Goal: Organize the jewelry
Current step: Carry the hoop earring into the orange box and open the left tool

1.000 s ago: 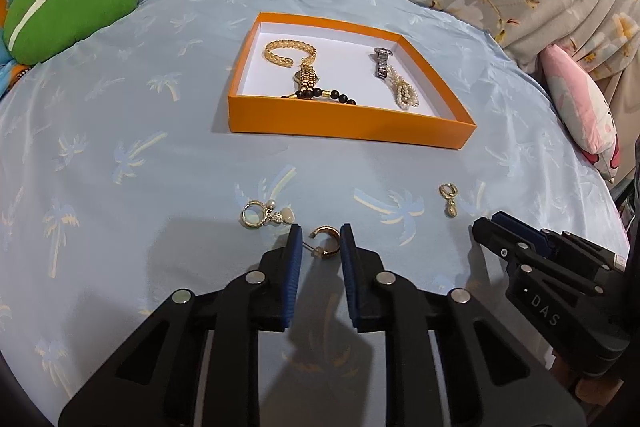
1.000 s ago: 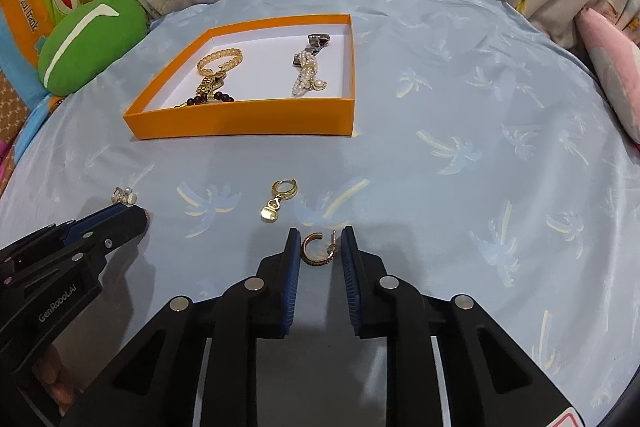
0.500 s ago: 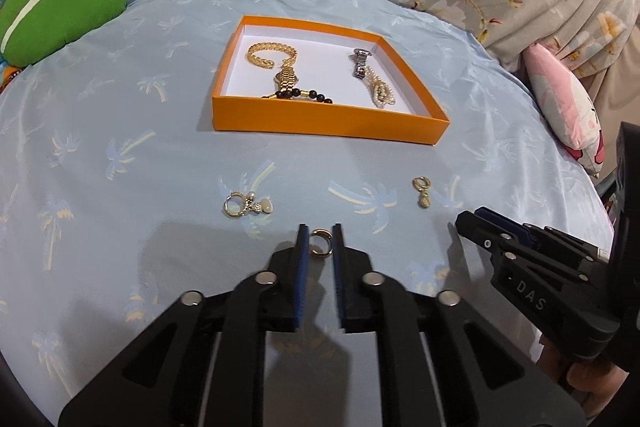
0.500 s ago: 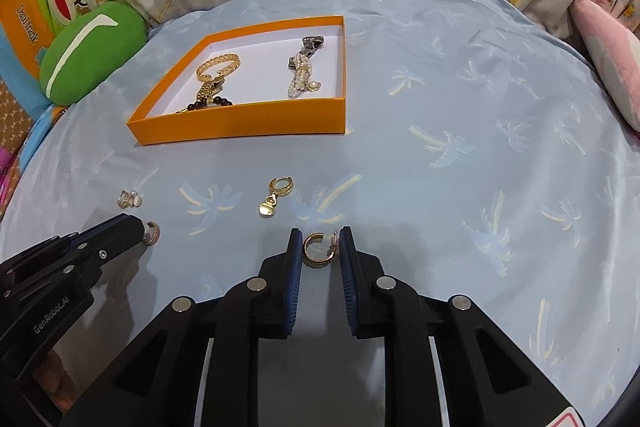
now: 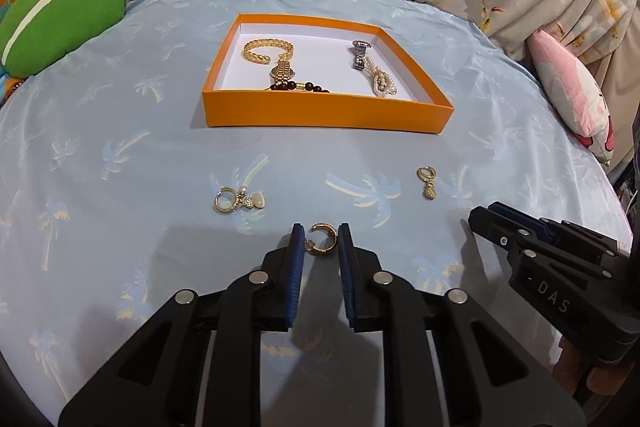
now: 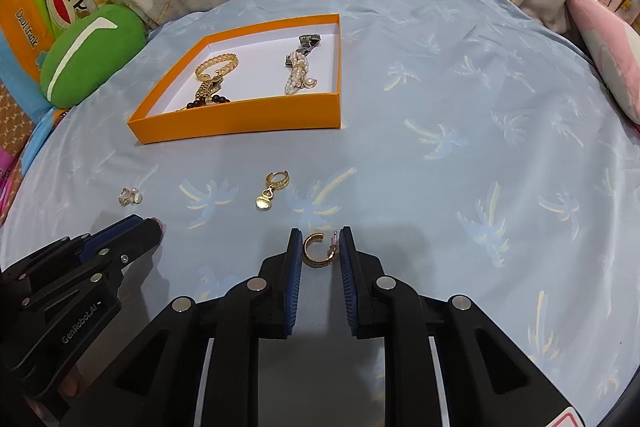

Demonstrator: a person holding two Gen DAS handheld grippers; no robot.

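Two grippers: left gripper [image 5: 320,233] and right gripper [image 6: 319,237], both angled down over the light blue palm-print cloth [image 5: 120,131]
Left claw: jaws closing, blue pads against either side of a small gold open-hoop earring [image 5: 335,239] held at the tips
Right claw: nearly closed, gripping a gold ribbed half-hoop earring with a post [image 6: 308,251] between its pads
Box: shallow orange cardboard box with white inside [image 5: 320,115], on the cloth well beyond both claws
Box contents: gold chain-link bracelet [image 5: 266,51] at left, black bead strand [image 5: 304,87] against the near wall, white pearl strand with a metal clasp [image 5: 382,81] at right
Loose on cloth: gold ring cluster with pearl charms [image 5: 238,201] ahead-left of the left claw; gold hoop earring with a gourd pendant [image 6: 272,189] between the box and the right claw
Surroundings: green plush cushion with a white stripe [image 5: 60,23] at the cloth's far left edge
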